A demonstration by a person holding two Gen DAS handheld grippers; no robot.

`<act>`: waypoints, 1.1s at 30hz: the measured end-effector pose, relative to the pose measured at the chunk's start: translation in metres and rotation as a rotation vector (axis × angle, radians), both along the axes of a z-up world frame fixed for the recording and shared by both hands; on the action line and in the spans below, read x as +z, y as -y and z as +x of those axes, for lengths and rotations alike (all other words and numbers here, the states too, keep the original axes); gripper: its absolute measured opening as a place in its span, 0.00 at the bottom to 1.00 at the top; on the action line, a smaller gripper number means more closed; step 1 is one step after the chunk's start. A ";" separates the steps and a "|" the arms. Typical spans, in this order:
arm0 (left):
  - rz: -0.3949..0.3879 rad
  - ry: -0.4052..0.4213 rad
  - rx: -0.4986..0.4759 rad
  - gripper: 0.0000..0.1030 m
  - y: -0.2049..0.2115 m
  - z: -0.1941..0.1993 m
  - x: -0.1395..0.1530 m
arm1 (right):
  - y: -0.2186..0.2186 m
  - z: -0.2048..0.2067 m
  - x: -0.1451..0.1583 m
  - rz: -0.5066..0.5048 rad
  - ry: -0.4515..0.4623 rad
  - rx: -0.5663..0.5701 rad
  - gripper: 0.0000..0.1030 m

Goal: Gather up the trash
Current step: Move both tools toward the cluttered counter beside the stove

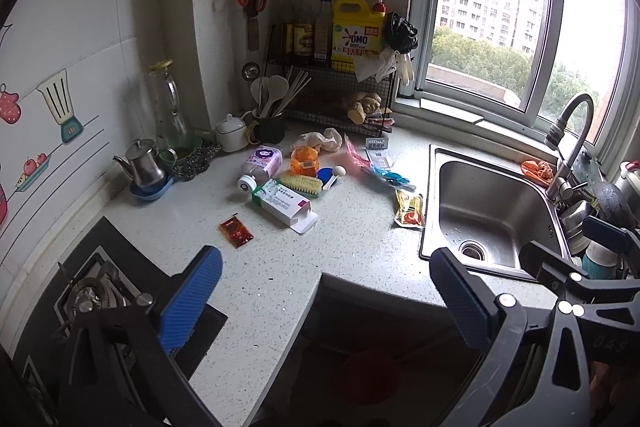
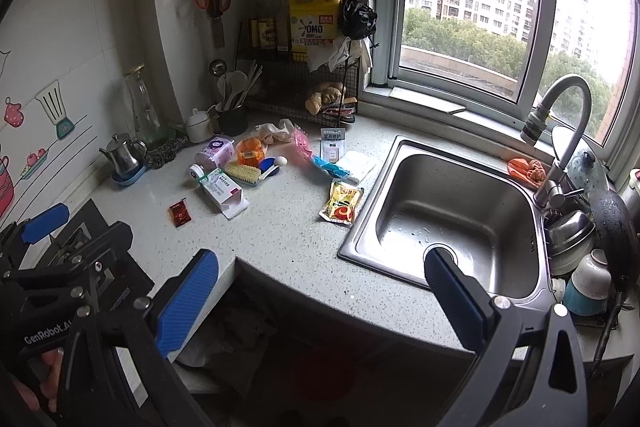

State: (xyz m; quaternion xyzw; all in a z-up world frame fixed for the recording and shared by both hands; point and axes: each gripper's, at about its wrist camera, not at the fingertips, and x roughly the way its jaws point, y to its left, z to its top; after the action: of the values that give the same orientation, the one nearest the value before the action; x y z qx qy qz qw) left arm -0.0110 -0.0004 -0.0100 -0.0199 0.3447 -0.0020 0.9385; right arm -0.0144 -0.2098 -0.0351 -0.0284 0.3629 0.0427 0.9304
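Trash lies on the speckled counter (image 1: 340,227): a small red sauce packet (image 1: 236,231) (image 2: 179,213), an open white medicine box (image 1: 285,205) (image 2: 222,192), a yellow snack wrapper (image 1: 409,213) (image 2: 342,204) by the sink, and pink and blue wrappers (image 1: 376,167) (image 2: 320,157). My left gripper (image 1: 326,291) is open and empty, held back over the counter's front edge. My right gripper (image 2: 320,291) is open and empty, also back at the front edge. Each shows at the other view's side.
A steel sink (image 2: 452,211) with a tap (image 2: 560,131) is on the right, dishes beside it. A gas hob (image 1: 96,291) is at the left. A brush (image 1: 300,183), lying bottle (image 1: 262,163), kettle (image 1: 145,165) and wire rack (image 1: 332,83) stand behind. A red bin (image 2: 316,375) shows below the counter.
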 end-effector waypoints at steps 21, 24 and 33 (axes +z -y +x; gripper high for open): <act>-0.009 -0.083 -0.020 1.00 -0.011 -0.014 -0.020 | -0.009 -0.014 -0.013 0.006 -0.069 -0.014 1.00; -0.012 -0.103 -0.025 1.00 -0.012 -0.017 -0.025 | -0.011 -0.018 -0.019 -0.001 -0.090 -0.017 1.00; -0.007 -0.144 -0.047 1.00 -0.012 -0.026 -0.038 | -0.012 -0.026 -0.028 0.002 -0.142 -0.037 1.00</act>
State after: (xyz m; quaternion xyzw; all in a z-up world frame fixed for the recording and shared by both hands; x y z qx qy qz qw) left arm -0.0371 0.0114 -0.0476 -0.0154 0.4114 -0.0236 0.9110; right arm -0.0405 -0.1982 -0.0629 -0.0177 0.4283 0.0279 0.9030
